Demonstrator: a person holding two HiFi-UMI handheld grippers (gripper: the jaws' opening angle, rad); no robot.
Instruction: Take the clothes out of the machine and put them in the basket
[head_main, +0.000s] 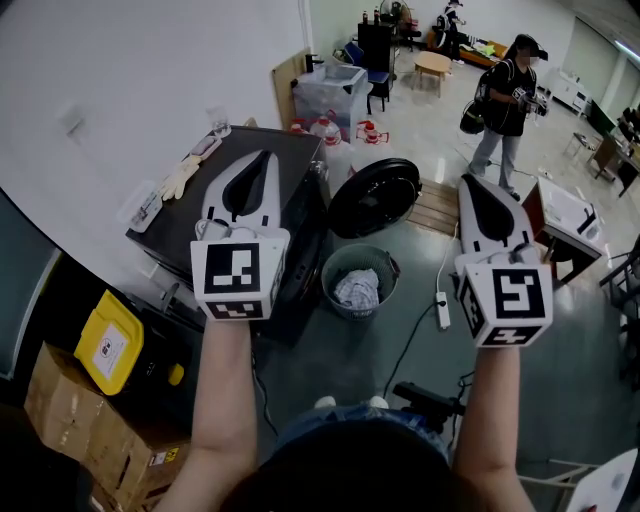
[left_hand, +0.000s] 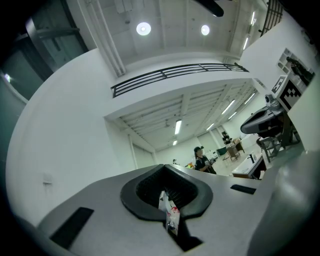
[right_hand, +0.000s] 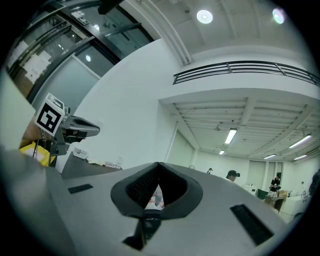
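Observation:
Both grippers are raised in front of me, pointing slightly upward. My left gripper (head_main: 262, 156) hangs over the black machine (head_main: 175, 222), jaws shut with nothing between them. My right gripper (head_main: 470, 182) is off to the right, above the floor, also shut and empty. The machine's round door (head_main: 375, 197) stands open. On the floor in front of it, between the two grippers, stands a grey round basket (head_main: 335, 262) with a pale cloth (head_main: 357, 290) inside. The left gripper view (left_hand: 163, 171) and the right gripper view (right_hand: 159, 167) show closed pads against the ceiling and walls.
A glove (head_main: 180, 178) and small items lie on the machine top. A yellow container (head_main: 108, 343) and cardboard boxes (head_main: 70, 415) sit at the lower left. A power strip (head_main: 441, 310) with cables lies on the floor. A person (head_main: 508, 100) stands far right near a white table (head_main: 565, 208).

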